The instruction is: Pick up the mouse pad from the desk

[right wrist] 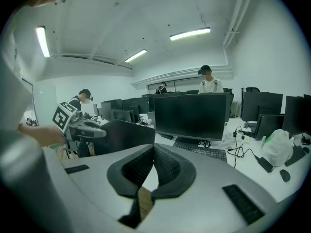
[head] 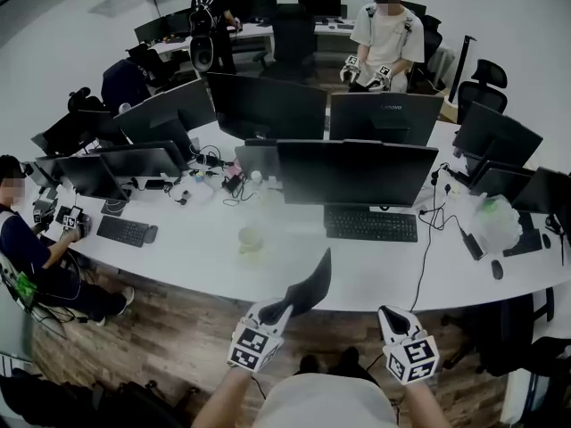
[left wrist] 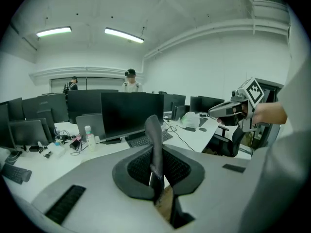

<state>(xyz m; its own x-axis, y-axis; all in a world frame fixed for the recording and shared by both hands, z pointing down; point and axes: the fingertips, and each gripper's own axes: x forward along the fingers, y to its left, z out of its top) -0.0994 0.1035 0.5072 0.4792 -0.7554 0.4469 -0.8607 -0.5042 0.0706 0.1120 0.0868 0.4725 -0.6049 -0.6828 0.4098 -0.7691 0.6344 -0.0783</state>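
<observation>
The dark mouse pad (head: 312, 285) hangs in the air over the front edge of the white desk (head: 205, 261), tilted up on edge. My left gripper (head: 284, 308) is shut on its lower corner. In the left gripper view the mouse pad (left wrist: 154, 140) stands upright as a thin strip pinched between the pads of the left gripper (left wrist: 155, 176). My right gripper (head: 389, 314) is beside it to the right, off the desk, with nothing in it. In the right gripper view its jaws (right wrist: 153, 149) meet at the tips, and the mouse pad (right wrist: 121, 136) shows at the left.
A keyboard (head: 370, 224) and a wide monitor (head: 357, 172) stand on the desk ahead, and a small pale object (head: 251, 237) lies left of them. Cables and a bag (head: 491, 221) crowd the right end. A seated person (head: 27, 252) works at the left; another stands behind (head: 388, 34).
</observation>
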